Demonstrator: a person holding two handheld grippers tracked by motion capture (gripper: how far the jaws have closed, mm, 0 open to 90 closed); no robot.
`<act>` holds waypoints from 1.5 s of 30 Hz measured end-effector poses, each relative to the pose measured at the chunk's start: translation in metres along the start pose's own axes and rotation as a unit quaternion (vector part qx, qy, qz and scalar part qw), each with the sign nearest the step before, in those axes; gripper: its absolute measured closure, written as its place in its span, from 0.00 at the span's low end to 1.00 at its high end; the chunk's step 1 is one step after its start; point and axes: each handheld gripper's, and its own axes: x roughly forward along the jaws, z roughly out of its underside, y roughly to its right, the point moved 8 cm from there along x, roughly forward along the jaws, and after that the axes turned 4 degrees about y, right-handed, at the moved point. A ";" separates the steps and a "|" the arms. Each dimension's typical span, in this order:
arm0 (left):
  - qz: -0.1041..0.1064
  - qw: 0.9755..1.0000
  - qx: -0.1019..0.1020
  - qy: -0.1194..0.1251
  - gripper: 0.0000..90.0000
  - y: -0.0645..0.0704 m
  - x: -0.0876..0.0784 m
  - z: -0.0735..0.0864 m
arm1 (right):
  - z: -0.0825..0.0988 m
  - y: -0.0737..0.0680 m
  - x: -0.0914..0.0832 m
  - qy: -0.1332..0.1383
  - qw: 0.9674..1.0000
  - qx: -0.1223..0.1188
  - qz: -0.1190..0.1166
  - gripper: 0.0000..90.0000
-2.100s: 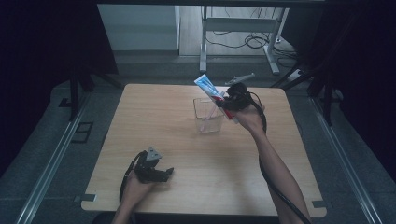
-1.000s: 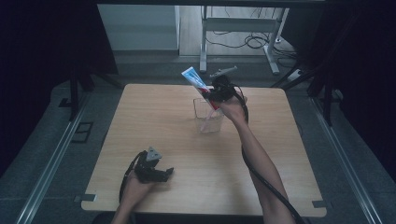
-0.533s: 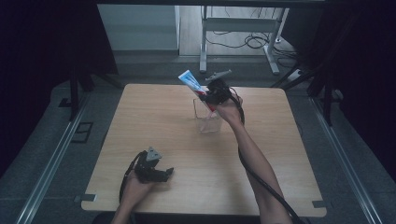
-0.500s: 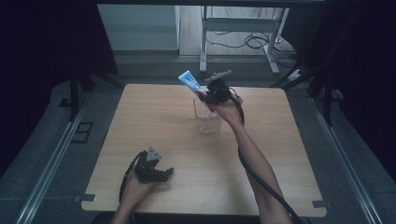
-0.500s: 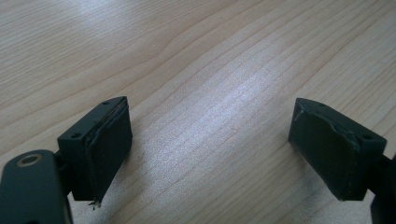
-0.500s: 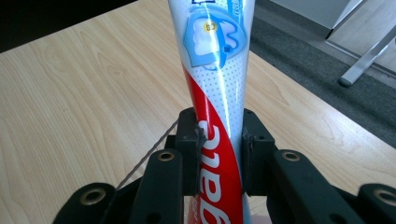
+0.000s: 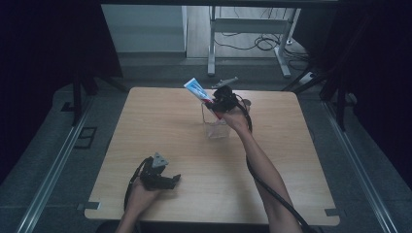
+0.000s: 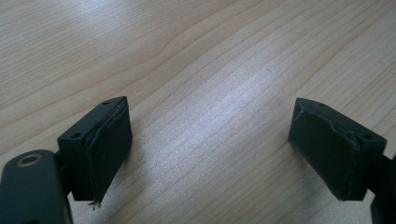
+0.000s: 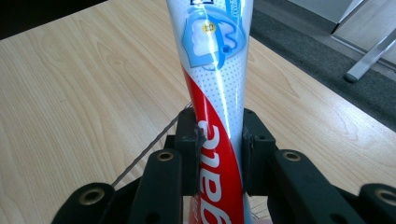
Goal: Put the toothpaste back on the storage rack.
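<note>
1. Red, white and blue, the squeezable plastic toothpaste tube (image 9: pixel 215 88) is clamped between the two black jaws of the right gripper (image 9: pixel 219 154), with the pads pressing on its red lower part.
2. From the high view, that toothpaste tube (image 7: pixel 197 89) slants up and to the left from the right gripper (image 7: pixel 219 102), its flat blue end highest.
3. The right gripper hangs just above the clear square glass cup (image 7: pixel 216 121), which stands upright on the light wooden table (image 7: pixel 160 121) slightly past its middle, toward the far edge.
4. The lower end of the tube sits at the cup's open rim; whether it touches the glass cannot be told.
5. In the right gripper view, a thin edge of the cup (image 9: pixel 149 148) shows to the left of the jaws, below the tube.
6. The person's right forearm (image 7: pixel 262 165) reaches diagonally across the table from the near right corner to that gripper, and a black cable (image 7: pixel 279 204) trails beside it.
7. The left gripper (image 7: pixel 160 178) lies near the near edge of the table, left of centre, held in the person's left hand (image 7: pixel 141 191), well apart from the cup.
8. The left gripper view shows the left gripper (image 8: pixel 210 149) with its jaws standing wide apart, with bare wood grain between them and nothing gripped.
</note>
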 end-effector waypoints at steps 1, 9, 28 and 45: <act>0.000 1.000 0.000 0.000 0.15 0.000 0.000 0.000 | 0.000 0.000 0.000 0.000 1.000 0.000 0.001 0.80; 0.000 1.000 0.000 0.000 0.15 0.000 0.000 0.000 | 0.008 -0.002 0.001 -0.005 1.000 0.002 -0.004 0.79; 0.000 1.000 0.000 0.000 0.15 0.000 0.000 0.000 | 0.019 0.000 -0.001 -0.019 0.999 0.019 -0.024 0.77; 0.000 1.000 0.000 0.000 0.15 0.000 0.000 0.000 | 0.027 0.001 -0.002 -0.036 0.999 0.018 -0.032 0.75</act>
